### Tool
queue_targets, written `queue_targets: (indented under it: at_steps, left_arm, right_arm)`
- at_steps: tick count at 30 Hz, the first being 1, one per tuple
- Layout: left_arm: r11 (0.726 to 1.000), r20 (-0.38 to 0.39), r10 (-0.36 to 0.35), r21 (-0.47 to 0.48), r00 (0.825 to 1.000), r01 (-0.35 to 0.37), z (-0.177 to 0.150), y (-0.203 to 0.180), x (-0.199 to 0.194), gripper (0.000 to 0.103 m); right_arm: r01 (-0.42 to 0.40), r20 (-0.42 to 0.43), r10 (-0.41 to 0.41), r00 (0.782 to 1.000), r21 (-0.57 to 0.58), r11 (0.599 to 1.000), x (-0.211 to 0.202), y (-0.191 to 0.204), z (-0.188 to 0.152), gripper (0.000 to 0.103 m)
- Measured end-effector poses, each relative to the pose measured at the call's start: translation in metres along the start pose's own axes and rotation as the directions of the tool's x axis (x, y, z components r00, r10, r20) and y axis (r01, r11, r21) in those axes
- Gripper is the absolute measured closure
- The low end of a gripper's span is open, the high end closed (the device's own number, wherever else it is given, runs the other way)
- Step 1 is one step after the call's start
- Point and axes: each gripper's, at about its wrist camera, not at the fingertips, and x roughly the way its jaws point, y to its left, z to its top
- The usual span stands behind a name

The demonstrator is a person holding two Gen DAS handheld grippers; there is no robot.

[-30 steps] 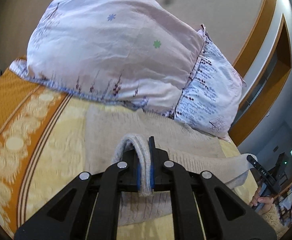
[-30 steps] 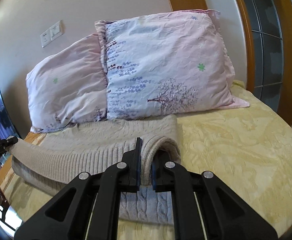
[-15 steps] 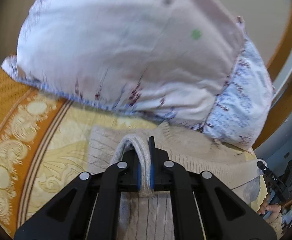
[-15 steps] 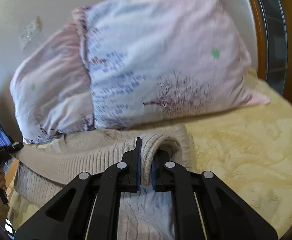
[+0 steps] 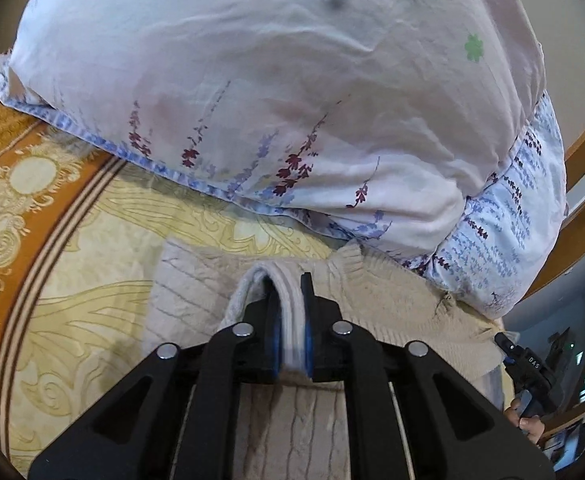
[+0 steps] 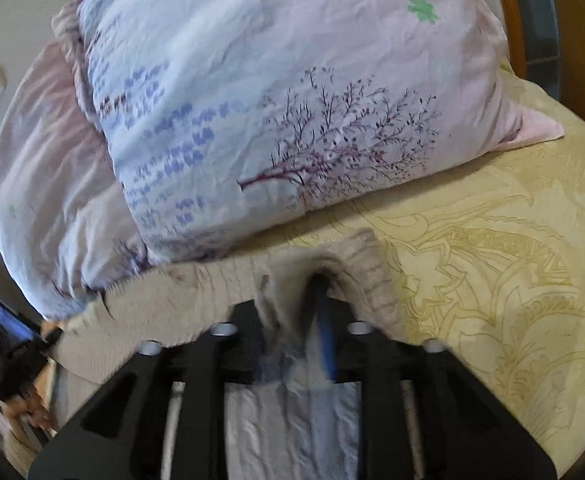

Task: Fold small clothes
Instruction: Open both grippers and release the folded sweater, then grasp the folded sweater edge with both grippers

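While nearer the pillows (image 5: 252,92) than before, each gripper (image 5: 291,312) (image 6: 292,312) clamped on sweater (image 5: 380,300).

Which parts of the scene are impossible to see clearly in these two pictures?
- Right wrist view: the right gripper is motion-blurred, so its grip on the beige sweater is unclear.
- Left wrist view: the left gripper hides the sweater's near part.
- Both views: the pillows cover the bed behind them.
- The sweater's lower half is cut off by the bottom edges.

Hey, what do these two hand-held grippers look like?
Both match: the left hand-held gripper and the right hand-held gripper have matte black angular linkage arms with cutouts, silver round pivot bolts and blue-padded fingers. The right one is blurred. No cables show.
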Motion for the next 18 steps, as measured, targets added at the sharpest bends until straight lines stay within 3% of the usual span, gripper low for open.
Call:
queue_targets:
  at_steps: [1,4,10,18]
  left_arm:
    - [1.0,0.003,-0.009,-0.005,1.0,0.009,0.001,-0.001,-0.002,0.083]
    - [1.0,0.072,0.017,0.008,0.997,-0.018,0.001,-0.002,-0.022,0.048]
    - [0.996,0.115,0.028,0.08,0.993,-0.038,-0.006,0.003,-0.064,0.046]
    - [0.986,0.037,0.036,0.162,0.999,-0.042,-0.045,0.012,-0.083,0.049]
  right_arm:
    - [0.015,0.032,-0.015,0.999,-0.002,1.0,-0.007,0.0,0.001,0.044]
    - [0.029,0.107,-0.025,0.994,-0.033,0.999,-0.032,-0.001,0.001,0.043]
    - [0.047,0.124,-0.038,0.992,-0.073,0.996,-0.066,-0.02,-0.012,0.045]
    - [0.042,0.03,-0.038,0.999,-0.13,0.991,-0.071,-0.032,-0.043,0.056]
